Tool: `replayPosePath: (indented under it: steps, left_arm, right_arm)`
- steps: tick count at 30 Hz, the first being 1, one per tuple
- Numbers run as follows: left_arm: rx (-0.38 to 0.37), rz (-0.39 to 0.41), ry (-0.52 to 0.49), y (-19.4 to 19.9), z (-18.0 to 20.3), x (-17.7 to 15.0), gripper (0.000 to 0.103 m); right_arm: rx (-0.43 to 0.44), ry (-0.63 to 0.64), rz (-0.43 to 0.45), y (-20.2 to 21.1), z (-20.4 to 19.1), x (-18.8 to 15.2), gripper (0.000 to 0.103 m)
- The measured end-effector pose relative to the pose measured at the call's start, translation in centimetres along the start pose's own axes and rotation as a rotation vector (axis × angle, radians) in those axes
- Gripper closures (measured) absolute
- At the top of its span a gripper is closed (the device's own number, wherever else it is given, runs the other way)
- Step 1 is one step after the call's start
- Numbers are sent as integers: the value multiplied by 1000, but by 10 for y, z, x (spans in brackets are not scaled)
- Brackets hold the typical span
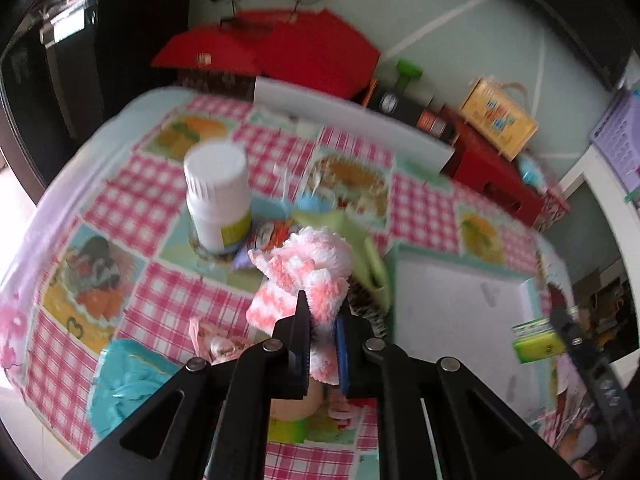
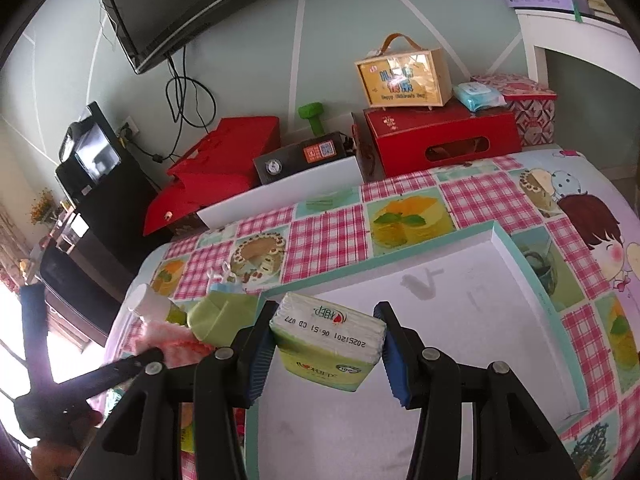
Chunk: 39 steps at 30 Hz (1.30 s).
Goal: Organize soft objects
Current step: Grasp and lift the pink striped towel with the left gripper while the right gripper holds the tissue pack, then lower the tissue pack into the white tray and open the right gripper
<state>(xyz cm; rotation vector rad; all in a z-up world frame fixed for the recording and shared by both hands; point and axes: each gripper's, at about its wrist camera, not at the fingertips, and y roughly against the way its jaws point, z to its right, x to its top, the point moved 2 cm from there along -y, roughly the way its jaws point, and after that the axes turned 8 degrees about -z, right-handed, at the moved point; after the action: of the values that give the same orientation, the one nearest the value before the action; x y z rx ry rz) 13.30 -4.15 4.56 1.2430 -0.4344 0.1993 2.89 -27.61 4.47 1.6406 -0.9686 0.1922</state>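
Pink-white fluffy cloth (image 1: 308, 276) hung pinched in the tight-closed left gripper (image 1: 322, 320) over the tablecloth (image 1: 160, 184), white tray (image 1: 460, 312) at 3 o'clock, where the right gripper (image 2: 326, 340) clamped a tissue pack (image 2: 328, 340); best kept pinched and lowered clear into the tray.

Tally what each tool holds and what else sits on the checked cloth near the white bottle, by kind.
Fluffy pink-white cloth, in left tool: 1
Tissue pack, in right tool: 1
White bottle: 1
Green pouch: 1
White tray: 1
Total: 5
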Motion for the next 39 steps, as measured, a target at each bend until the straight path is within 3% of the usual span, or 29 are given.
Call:
replayPosePath:
  steps: [11, 17, 23, 29, 39]
  left_arm:
    - [-109, 256, -94, 102, 38, 11, 93]
    - [-195, 315, -185, 125, 73, 11, 93]
    - [-266, 267, -260, 107, 113, 9, 93]
    - [-296, 179, -327, 76, 146, -3, 93]
    - [-268, 22, -378, 7, 173, -27, 92]
  right_arm:
    - [28, 11, 150, 51, -3, 11, 52]
    - [-3, 9, 224, 81, 5, 15, 52]
    - [-108, -14, 268, 105, 29, 17, 52]
    - [-204, -69, 257, 114, 62, 17, 51]
    - [-203, -85, 118, 75, 80, 11, 51]
